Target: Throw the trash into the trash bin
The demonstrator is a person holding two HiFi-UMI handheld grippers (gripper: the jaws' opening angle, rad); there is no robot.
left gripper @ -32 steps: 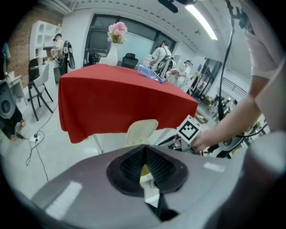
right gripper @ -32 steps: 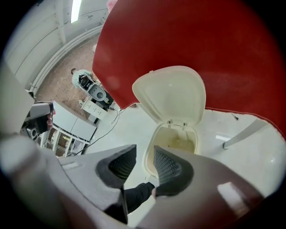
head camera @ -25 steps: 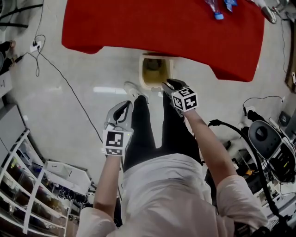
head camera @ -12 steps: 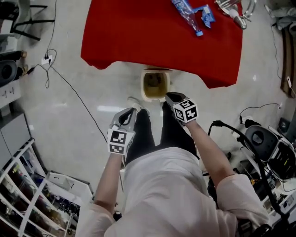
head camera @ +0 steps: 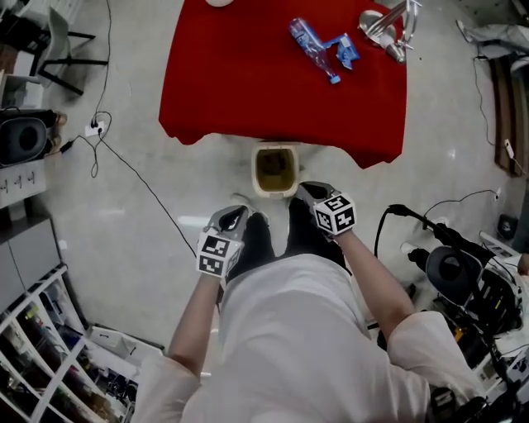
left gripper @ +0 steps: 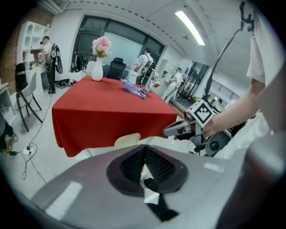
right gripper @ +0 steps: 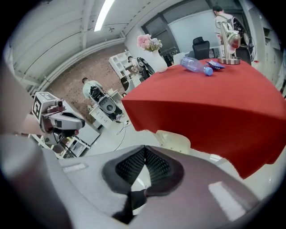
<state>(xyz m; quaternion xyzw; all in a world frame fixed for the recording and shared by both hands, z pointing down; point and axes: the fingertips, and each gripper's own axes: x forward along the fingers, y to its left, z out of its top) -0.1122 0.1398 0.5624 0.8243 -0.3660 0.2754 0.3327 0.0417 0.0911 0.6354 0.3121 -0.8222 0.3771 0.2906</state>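
Note:
A cream trash bin (head camera: pixel 257 169) stands on the floor at the red table's (head camera: pixel 248 83) near edge, with dark contents inside. A clear plastic bottle (head camera: pixel 310 38) and a blue wrapper (head camera: pixel 345 49) lie on the tablecloth. My right gripper (head camera: pixel 304 188) hovers just right of the bin's near rim; its jaws are closing, and its pads (right gripper: pixel 144 150) meet with nothing between them. My left gripper (head camera: pixel 235 213) hangs further back and to the left, shut and empty (left gripper: pixel 144 150). The bin (left gripper: pixel 127 139) also shows below the cloth in both gripper views (right gripper: pixel 174 139).
A silver metal stand (head camera: pixel 388 25) sits on the table's far right. Black cables (head camera: pixel 132 169) trail over the floor at left, white shelving (head camera: pixel 50 347) stands at lower left, and dark equipment (head camera: pixel 455 268) at right. A vase of pink flowers (left gripper: pixel 98 58) is on the table.
Both grippers have risen from the floor, and the right one has drawn back from over the bin's rim. The head view has lifted, so the bottle and wrapper now show fully.

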